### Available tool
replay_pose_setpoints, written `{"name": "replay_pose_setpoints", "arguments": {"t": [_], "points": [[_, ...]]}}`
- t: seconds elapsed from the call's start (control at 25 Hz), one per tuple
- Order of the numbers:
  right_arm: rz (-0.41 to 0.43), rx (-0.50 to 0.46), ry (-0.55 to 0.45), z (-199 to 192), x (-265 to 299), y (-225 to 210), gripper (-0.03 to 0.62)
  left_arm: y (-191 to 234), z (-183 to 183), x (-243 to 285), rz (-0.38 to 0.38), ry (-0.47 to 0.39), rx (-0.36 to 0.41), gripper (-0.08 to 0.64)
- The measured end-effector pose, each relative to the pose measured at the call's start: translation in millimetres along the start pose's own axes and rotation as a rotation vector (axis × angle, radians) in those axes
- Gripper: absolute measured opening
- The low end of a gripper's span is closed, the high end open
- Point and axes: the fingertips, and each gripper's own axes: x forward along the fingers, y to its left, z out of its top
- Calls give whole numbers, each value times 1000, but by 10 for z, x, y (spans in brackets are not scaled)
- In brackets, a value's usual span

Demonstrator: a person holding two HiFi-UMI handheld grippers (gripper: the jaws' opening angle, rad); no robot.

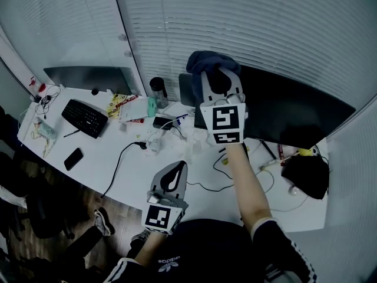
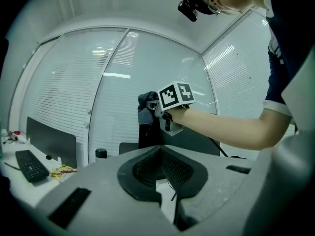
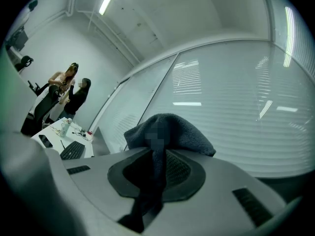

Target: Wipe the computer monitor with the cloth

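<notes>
A dark blue cloth (image 1: 204, 61) is bunched at the upper left corner of the black computer monitor (image 1: 294, 114), which stands at the back of the white desk (image 1: 132, 178). My right gripper (image 1: 219, 80) is shut on the cloth and raised against that corner. In the right gripper view the cloth (image 3: 170, 131) hangs over and between the jaws of the right gripper (image 3: 156, 167). My left gripper (image 1: 172, 177) is held low near the person's body, shut and empty. The left gripper view shows the left gripper (image 2: 160, 170) pointing at the cloth (image 2: 145, 107) and the monitor (image 2: 197, 141).
A second monitor (image 1: 88, 78), a black keyboard (image 1: 85, 118) and a phone (image 1: 73, 158) lie at the desk's left. A dark tumbler (image 1: 158, 92), papers and cables sit mid-desk. A black bag (image 1: 306, 175) lies at the right. Two people (image 3: 74, 90) stand far off.
</notes>
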Motion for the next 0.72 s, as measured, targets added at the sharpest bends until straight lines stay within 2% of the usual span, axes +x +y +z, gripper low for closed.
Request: {"name": "replay_pose_setpoints", "arguments": {"t": [0.44, 0.72], "points": [[-37, -27, 2, -31, -144, -219, 46, -74, -17, -4, 7, 10, -3, 5], [-79, -19, 8, -66, -381, -555, 46, -305, 13, 61, -10, 8, 10, 5]]}}
